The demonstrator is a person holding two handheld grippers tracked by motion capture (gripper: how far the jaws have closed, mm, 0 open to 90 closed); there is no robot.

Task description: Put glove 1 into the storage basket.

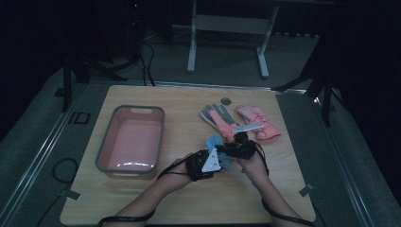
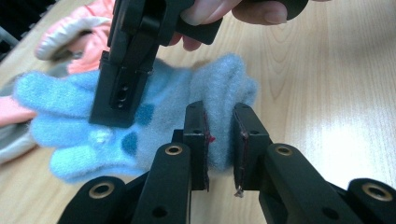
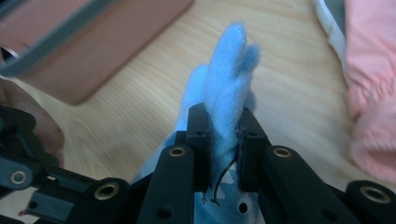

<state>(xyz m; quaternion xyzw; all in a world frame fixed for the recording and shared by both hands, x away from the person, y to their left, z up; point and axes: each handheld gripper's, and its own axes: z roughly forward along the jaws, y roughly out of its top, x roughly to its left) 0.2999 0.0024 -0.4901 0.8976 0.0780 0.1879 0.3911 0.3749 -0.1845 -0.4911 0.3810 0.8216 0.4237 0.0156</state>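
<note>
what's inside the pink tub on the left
Nothing that can be seen: the pink tub shows a bare pink floor with a glare streak near its front wall. The strip of floor just behind that front wall is hidden by the rim.

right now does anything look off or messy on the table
Nothing damaged or spilled. The blue glove is bunched up, pinched by both the left hand-held gripper and the right hand-held gripper. The pink glove and grey glove lie loose beside the empty tub.

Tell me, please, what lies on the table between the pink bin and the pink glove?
In the high view, between the pink bin and the pink glove lie bare wood and a grey-and-orange glove, just left of the pink one.
</note>
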